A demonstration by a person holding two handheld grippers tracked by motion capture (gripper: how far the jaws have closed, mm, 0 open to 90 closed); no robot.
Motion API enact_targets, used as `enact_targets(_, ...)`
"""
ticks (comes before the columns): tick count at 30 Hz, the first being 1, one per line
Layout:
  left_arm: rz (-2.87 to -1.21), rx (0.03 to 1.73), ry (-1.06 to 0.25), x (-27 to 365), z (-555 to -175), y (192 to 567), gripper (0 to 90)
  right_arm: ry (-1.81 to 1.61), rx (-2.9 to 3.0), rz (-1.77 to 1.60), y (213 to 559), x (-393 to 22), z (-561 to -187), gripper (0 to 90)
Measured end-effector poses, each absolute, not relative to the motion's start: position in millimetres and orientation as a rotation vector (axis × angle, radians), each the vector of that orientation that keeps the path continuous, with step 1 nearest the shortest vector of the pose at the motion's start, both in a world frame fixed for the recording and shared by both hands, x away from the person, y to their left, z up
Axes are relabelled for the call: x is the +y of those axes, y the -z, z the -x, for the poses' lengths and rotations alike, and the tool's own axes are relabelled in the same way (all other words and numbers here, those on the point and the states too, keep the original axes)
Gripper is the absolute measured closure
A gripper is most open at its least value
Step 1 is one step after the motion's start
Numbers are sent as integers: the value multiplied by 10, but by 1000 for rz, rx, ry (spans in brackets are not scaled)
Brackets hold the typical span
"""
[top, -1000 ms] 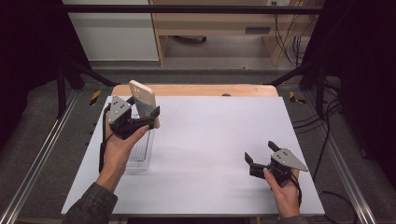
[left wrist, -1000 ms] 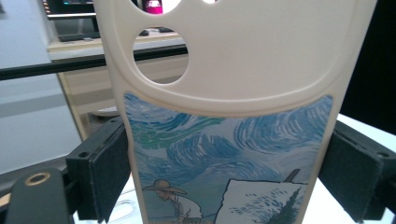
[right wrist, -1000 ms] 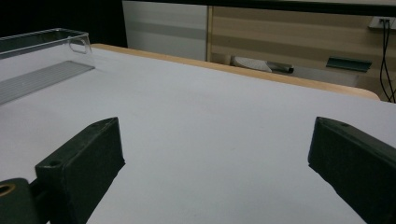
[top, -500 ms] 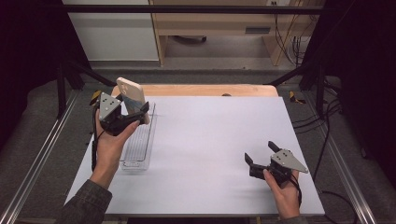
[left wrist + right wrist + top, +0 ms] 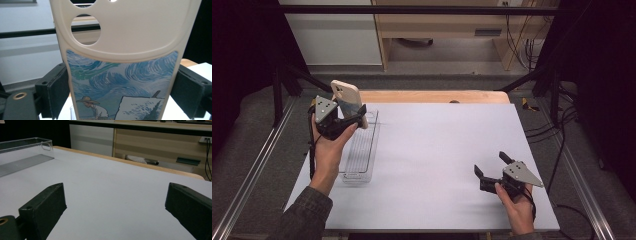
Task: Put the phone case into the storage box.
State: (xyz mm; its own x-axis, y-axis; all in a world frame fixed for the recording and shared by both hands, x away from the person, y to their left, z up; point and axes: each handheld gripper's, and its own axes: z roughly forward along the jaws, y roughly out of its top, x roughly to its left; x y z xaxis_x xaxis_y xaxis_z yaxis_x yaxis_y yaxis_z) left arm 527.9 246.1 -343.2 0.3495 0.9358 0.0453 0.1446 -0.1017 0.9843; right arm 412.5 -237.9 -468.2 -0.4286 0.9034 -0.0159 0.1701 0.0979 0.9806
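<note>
High view: the left gripper (image 5: 354, 116) is held above the far end of the clear plastic tray (image 5: 360, 150), which rests along the left edge of the white table (image 5: 437, 150). Its jaws are clenched on a phone case (image 5: 347, 97), gripping it by the two long sides at the lower part; the case stands nearly upright, tilted slightly, with its cream camera end uppermost and clear of the tray. Left gripper view confirms the grasp: both black pads press against the case edges, and the phone case (image 5: 122, 62) presents its back, a cream upper section with round camera cut-outs above a printed painting of blue swirls and a figure in a straw hat at an easel. The person's left hand (image 5: 328, 150) supports the gripper from beneath, above the tray's left wall. The right gripper (image 5: 492, 170) sits low over the table, well apart from the tray toward the near right corner, held by the right hand (image 5: 517, 202). Right gripper view shows its two jaws spread wide with bare table surface between them, released, and the tray (image 5: 25, 155) at the upper left with its handle cut-out visible.
</note>
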Motion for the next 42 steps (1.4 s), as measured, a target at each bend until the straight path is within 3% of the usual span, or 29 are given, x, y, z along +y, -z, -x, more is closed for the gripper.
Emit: enact_targets(42, -1514, 1149, -944, 2449, -5764, 3658, 109, -1409, 1722, -971, 4727, -2372, -4056, 30)
